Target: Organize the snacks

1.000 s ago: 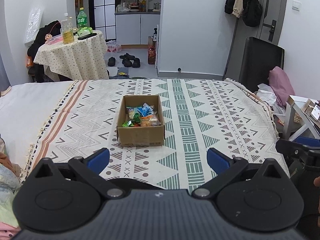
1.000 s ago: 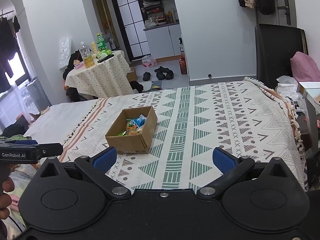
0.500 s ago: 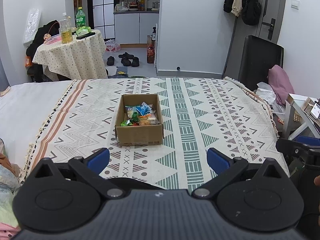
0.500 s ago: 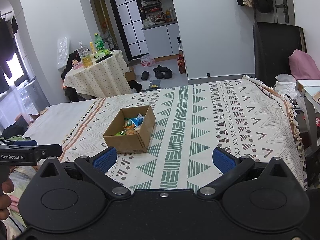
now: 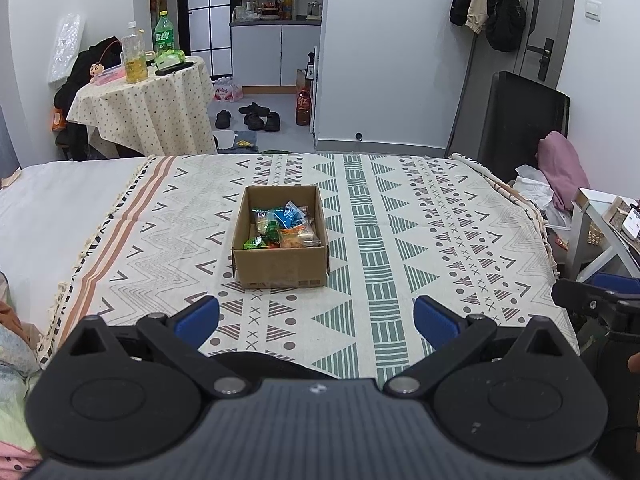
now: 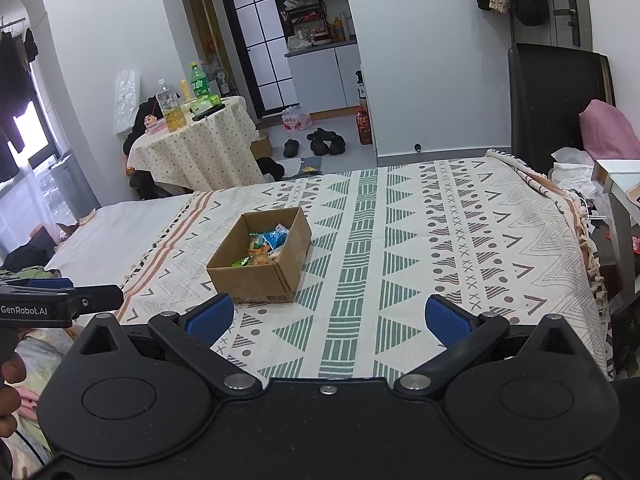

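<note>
An open cardboard box (image 5: 280,268) (image 6: 252,280) sits in the middle of a bed covered by a patterned blanket (image 5: 400,240) (image 6: 440,240). Several small snack packets (image 5: 282,228) (image 6: 264,246), blue, green and orange, lie inside it. My left gripper (image 5: 316,320) hovers open over the blanket's near edge, well short of the box, with nothing between its blue pads. My right gripper (image 6: 328,318) is open too and holds nothing, with the box ahead and to its left. The other gripper shows at the edge of each view.
A round table (image 5: 144,108) with bottles stands beyond the bed at the back left. Shoes (image 5: 252,116) lie on the floor near a kitchen doorway. A black chair (image 5: 520,120) and a white side table (image 5: 600,232) stand at the right. Clothes lie at the bed's near left.
Both views have shifted slightly, the scene sitting a little higher than a second ago. The box and snacks have not moved. Both grippers stay open.
</note>
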A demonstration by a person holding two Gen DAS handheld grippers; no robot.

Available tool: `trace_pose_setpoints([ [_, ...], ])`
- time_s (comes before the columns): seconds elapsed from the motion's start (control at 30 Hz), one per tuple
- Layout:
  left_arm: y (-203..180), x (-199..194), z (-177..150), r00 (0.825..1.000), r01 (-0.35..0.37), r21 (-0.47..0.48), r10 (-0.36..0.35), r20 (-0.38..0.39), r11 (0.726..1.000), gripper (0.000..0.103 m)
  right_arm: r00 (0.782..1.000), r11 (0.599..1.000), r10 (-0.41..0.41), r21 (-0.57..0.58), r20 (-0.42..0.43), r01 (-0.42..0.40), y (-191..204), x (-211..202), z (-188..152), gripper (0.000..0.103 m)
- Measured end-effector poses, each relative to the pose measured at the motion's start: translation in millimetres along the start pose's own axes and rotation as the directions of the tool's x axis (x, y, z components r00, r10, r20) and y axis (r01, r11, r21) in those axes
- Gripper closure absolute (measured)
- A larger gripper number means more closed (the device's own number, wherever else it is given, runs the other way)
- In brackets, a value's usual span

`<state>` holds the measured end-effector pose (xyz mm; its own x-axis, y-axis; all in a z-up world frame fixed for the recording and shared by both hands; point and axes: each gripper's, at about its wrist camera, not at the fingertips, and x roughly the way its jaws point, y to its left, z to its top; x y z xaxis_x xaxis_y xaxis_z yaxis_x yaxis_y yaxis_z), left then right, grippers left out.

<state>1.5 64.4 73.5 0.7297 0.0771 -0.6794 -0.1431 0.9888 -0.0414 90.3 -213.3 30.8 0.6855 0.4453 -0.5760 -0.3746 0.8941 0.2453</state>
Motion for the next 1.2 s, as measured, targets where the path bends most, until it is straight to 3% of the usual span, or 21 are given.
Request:
trace_pose_setpoints([
  [1.2, 4.7, 4.7, -6.2, 1.0, 0.001, -0.006, -0.001, -0.004, 1.0, 0.0, 1.0, 1.0, -0.01, -0.016, -0.019, 0.01, 3.3, 3.7, -0.9, 0.0],
])
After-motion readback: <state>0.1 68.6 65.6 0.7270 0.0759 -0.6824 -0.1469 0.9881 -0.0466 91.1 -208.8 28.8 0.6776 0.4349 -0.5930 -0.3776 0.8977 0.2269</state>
